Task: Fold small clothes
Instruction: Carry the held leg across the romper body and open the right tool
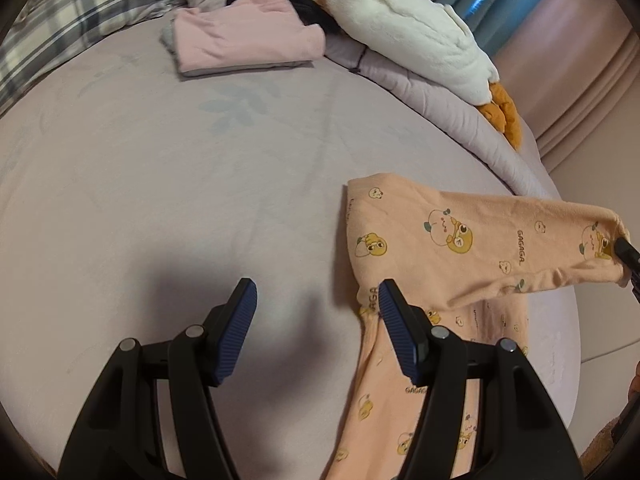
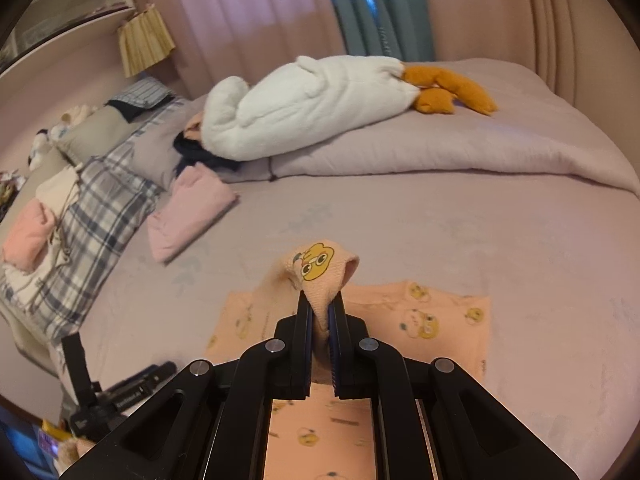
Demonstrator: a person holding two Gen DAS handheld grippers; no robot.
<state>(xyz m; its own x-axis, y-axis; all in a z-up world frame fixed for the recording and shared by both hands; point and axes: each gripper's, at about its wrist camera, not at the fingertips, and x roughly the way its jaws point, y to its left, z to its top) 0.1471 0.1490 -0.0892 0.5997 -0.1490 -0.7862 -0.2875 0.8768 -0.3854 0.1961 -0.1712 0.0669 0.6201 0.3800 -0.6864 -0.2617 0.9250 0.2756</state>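
Note:
A peach garment (image 1: 452, 240) printed with cartoon ducks lies on the mauve bed sheet (image 1: 200, 184). One of its long parts is lifted and stretched to the right. My right gripper (image 2: 321, 300) is shut on that part's cuff (image 2: 320, 268), which bunches up above the jaws. The rest of the cloth (image 2: 432, 316) lies flat beneath. The right gripper's tip (image 1: 626, 254) shows at the far right of the left wrist view. My left gripper (image 1: 317, 286) hovers open over the sheet with nothing between its blue pads (image 1: 236, 336). Its right finger overlaps the garment's left edge.
A folded pink garment (image 1: 248, 36) lies further up the bed. A white plush goose (image 2: 304, 104) with orange feet rests on a rolled quilt (image 2: 440, 148), over dark clothes (image 1: 304, 8). Plaid pillows (image 2: 96, 208) line the left side. Curtains (image 2: 380, 4) hang behind.

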